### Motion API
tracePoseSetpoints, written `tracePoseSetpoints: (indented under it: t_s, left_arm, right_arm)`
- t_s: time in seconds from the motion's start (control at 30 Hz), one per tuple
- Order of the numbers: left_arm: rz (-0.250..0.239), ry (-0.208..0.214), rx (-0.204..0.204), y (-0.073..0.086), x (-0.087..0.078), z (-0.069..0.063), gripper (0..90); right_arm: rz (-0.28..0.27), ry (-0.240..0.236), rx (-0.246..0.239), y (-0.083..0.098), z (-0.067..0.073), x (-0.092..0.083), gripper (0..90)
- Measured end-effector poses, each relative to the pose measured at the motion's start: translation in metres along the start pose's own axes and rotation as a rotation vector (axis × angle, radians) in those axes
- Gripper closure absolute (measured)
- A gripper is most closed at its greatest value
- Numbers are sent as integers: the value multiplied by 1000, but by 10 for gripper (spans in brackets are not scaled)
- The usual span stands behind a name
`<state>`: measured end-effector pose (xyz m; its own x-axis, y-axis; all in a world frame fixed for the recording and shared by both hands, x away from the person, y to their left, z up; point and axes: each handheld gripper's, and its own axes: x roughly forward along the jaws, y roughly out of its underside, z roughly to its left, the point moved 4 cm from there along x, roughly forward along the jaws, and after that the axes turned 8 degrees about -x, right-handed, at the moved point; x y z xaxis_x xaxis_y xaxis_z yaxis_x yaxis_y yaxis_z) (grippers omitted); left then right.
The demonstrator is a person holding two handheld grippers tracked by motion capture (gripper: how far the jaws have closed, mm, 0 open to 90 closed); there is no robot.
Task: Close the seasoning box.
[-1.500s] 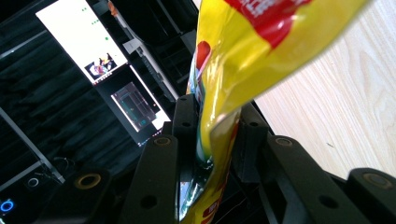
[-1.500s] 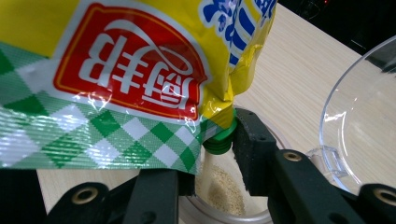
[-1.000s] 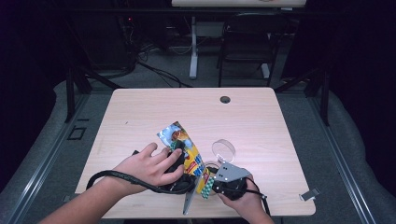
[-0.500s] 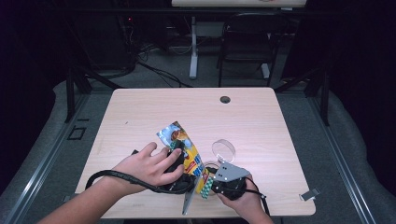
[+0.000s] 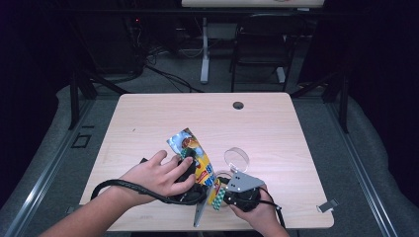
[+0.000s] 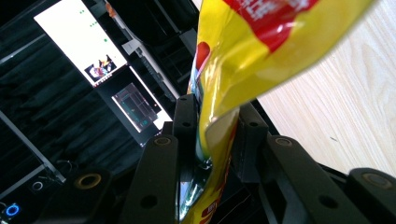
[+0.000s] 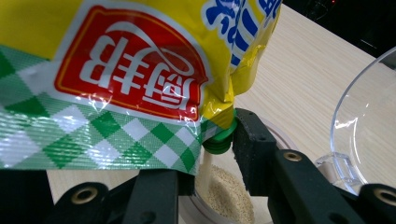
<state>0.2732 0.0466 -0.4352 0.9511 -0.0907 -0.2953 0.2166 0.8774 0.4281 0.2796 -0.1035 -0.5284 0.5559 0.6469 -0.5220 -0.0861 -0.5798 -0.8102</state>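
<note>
A yellow snack pouch [image 5: 196, 160] with a red label and green checks lies slanted over the table's front. My left gripper [image 5: 190, 174], under the person's hand, is shut on the pouch's [image 6: 243, 51] edge, with the foil pinched between the jaws [image 6: 212, 116]. The pouch's green spout [image 7: 217, 140] points down over a clear round container [image 7: 231, 196] holding pale granules. My right gripper [image 7: 215, 151] sits shut on that spout, its left jaw hidden under the pouch. In the high view the right gripper [image 5: 223, 195] is at the front edge.
The container's clear hinged lid [image 5: 237, 159] stands open just right of the spout [image 7: 369, 121]. A round cable hole [image 5: 238, 105] is near the wooden table's [image 5: 163, 118] far edge. A black cable [image 5: 123, 186] loops over the left forearm.
</note>
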Motion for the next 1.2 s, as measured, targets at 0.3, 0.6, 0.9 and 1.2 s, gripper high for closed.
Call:
tracePoseSetpoints:
  t_s: [0.3,0.6,0.9,1.2]
  left_arm:
    - [4,10,-2,0,0,0,745]
    - [7,6,10,-1,-1,2,749]
    - [-1,0,10,-2,0,3,749]
    - [-4,3,4,-3,1,3,750]
  right_arm:
    - [1,-3,0,0,0,1,707]
    - [0,-3,0,0,0,0,706]
    - [-2,-2,4,0,-1,-1,706]
    - [-1,-2,3,1,0,0,706]
